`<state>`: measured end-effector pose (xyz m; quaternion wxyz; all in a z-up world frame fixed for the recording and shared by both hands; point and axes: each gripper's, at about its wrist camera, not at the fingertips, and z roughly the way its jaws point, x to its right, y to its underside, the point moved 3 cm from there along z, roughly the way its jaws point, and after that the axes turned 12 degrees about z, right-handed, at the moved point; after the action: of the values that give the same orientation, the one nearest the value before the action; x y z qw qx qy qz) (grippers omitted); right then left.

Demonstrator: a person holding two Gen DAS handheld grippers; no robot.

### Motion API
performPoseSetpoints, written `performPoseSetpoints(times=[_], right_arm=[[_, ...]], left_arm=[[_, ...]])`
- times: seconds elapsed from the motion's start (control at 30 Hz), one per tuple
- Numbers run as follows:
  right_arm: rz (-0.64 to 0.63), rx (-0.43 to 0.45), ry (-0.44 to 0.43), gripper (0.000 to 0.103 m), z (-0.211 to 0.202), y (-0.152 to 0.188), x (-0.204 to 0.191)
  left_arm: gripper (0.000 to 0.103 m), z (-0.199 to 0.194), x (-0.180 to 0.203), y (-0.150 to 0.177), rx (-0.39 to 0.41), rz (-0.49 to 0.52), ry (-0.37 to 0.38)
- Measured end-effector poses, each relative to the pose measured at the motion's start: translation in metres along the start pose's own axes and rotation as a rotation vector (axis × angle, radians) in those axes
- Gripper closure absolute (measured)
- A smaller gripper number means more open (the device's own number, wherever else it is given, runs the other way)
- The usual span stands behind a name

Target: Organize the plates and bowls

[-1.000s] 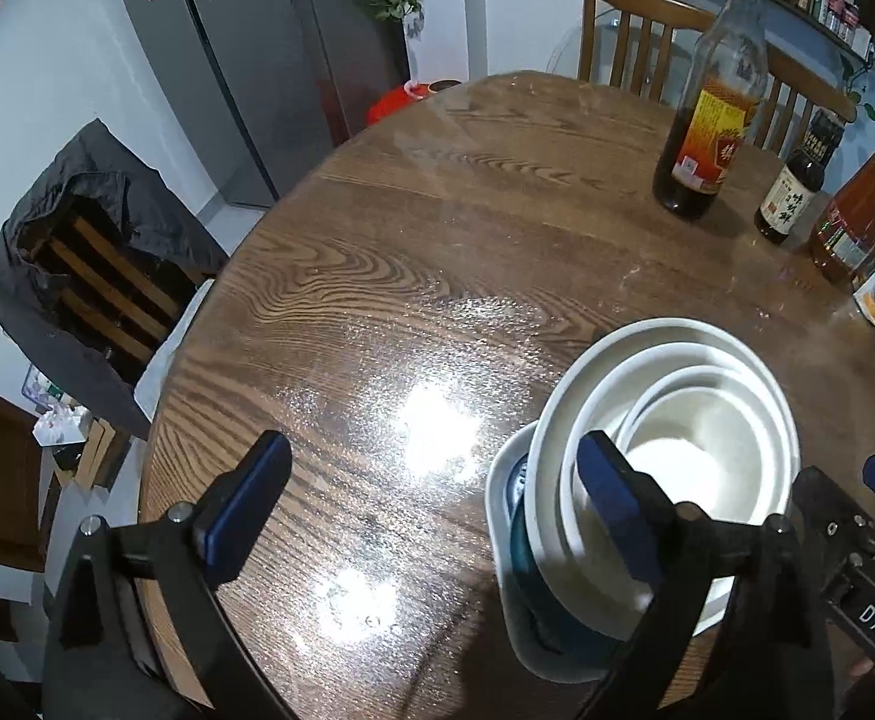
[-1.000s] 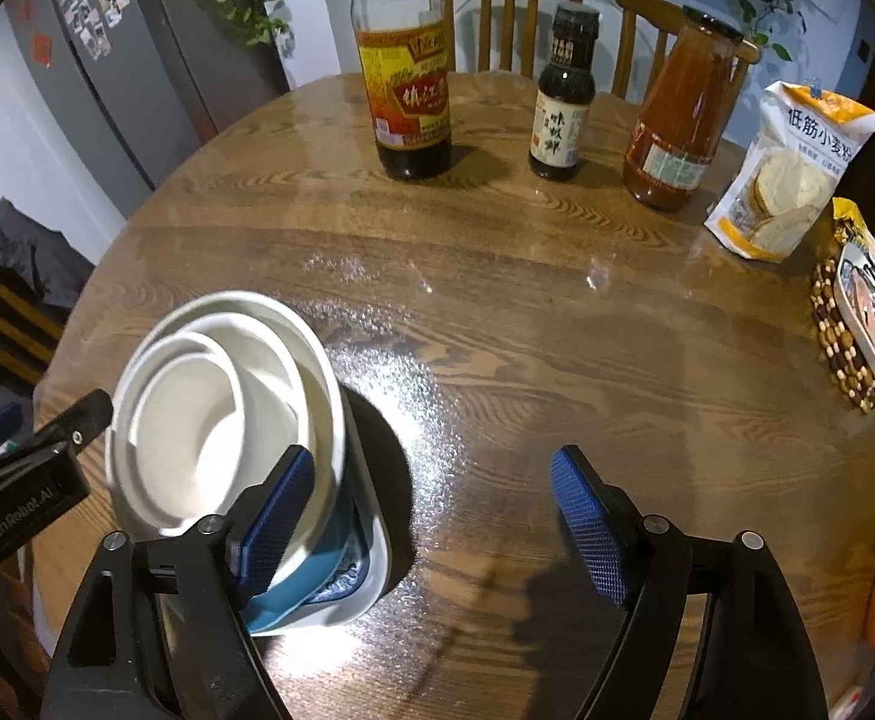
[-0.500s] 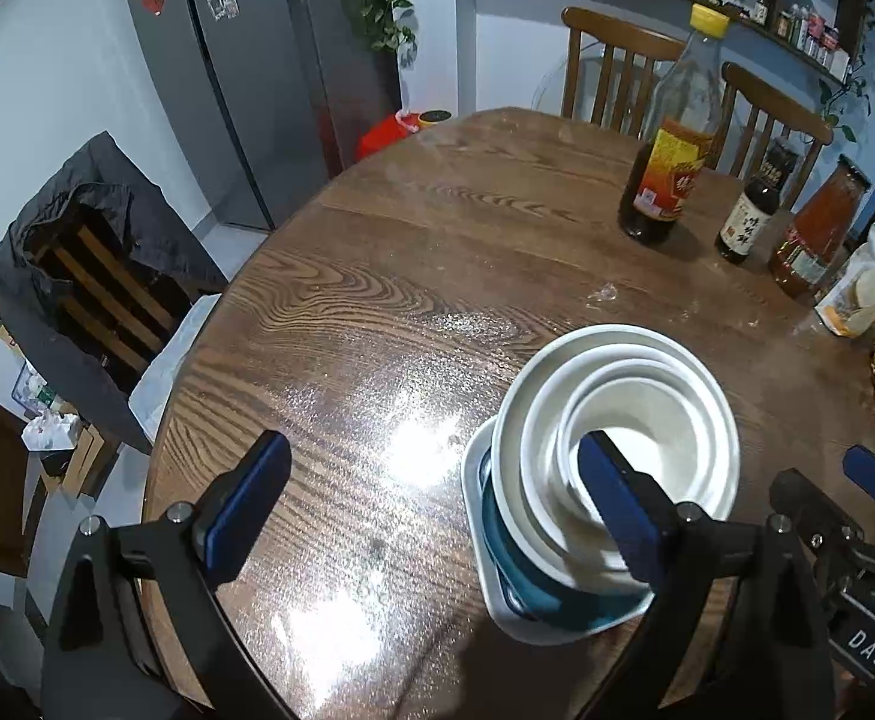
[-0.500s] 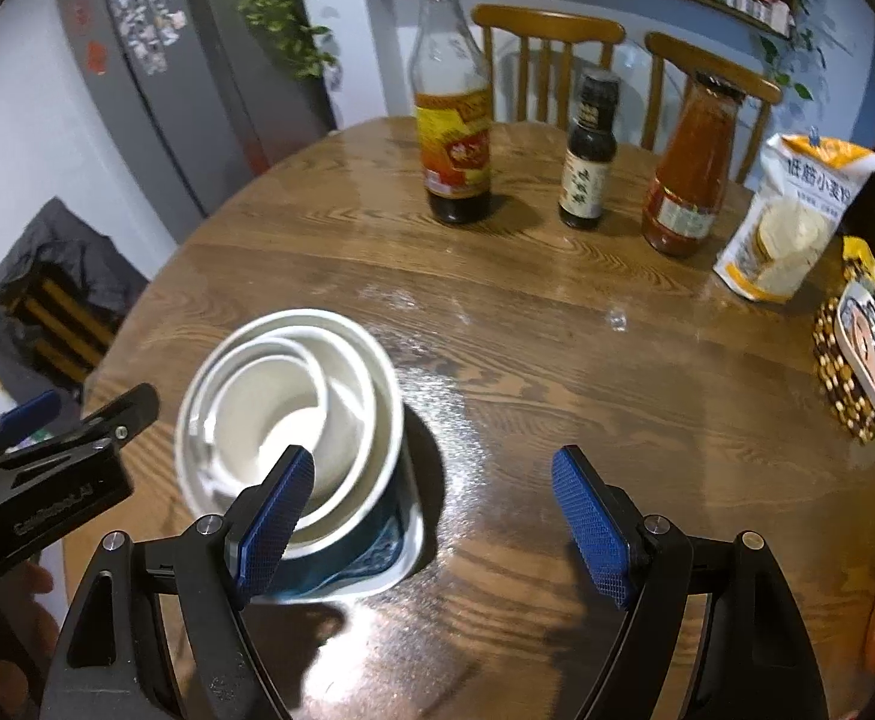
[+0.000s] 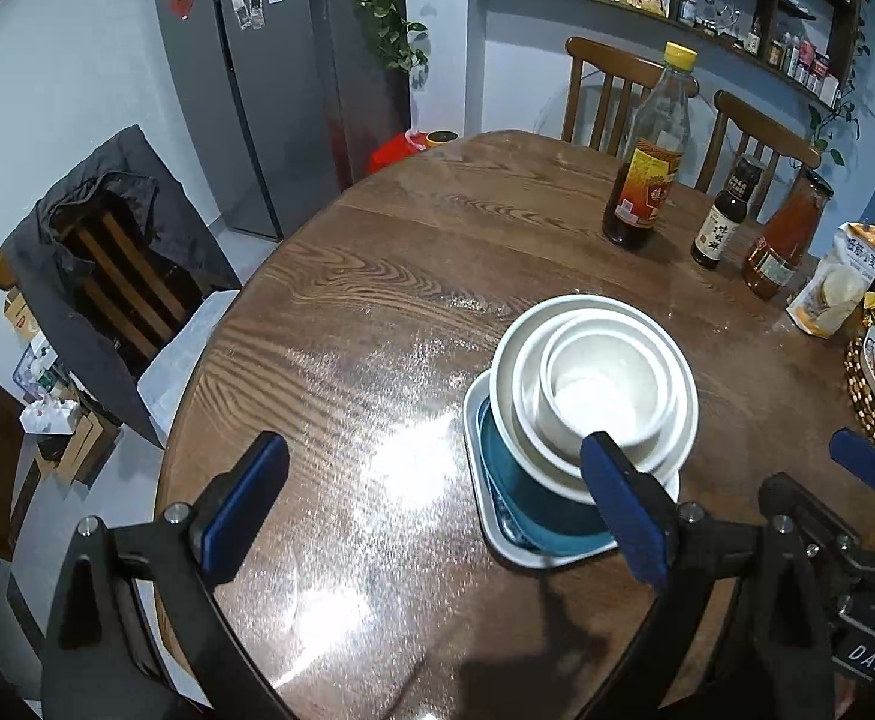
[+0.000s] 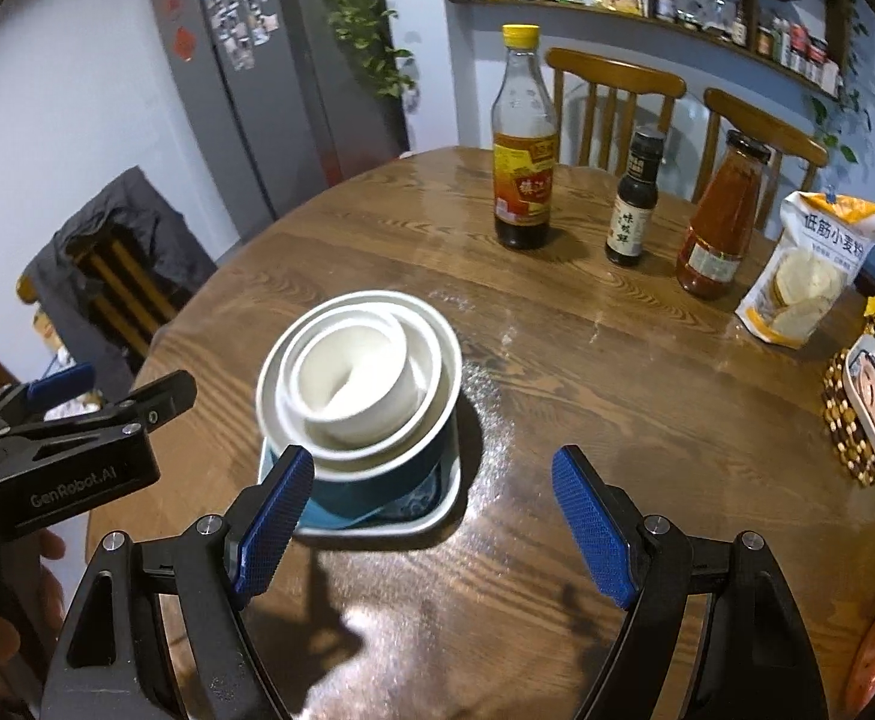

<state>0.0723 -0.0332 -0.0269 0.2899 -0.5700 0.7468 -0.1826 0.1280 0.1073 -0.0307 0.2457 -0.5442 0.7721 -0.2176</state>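
Both the left gripper and right gripper are hanging wide open and empty near the bowls, which are sitting nested on the plate on the table, so the organizing is looking finished.

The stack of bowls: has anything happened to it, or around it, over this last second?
Both pairs of fingers, left and right, have drawn back and upward from the stack of bowls, so more of the table and room shows. Both were open and empty a second ago and are so now. The stack sits in the same place on its white plate, and the bottles have not moved.
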Motion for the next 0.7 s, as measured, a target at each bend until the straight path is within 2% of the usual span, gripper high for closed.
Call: performPoseSetpoints(times=[0.6, 0.7], right_arm=[[-0.137, 0.019, -0.05, 0.021, -0.027, 0.033, -0.004], [-0.149, 0.027, -0.056, 0.021, -0.032, 0.033, -0.003]], left_arm=[[0.004, -0.036, 0.025, 0.027, 0.029, 0.011, -0.014], [0.001, -0.043, 0.029, 0.029, 0.038, 0.009, -0.016]])
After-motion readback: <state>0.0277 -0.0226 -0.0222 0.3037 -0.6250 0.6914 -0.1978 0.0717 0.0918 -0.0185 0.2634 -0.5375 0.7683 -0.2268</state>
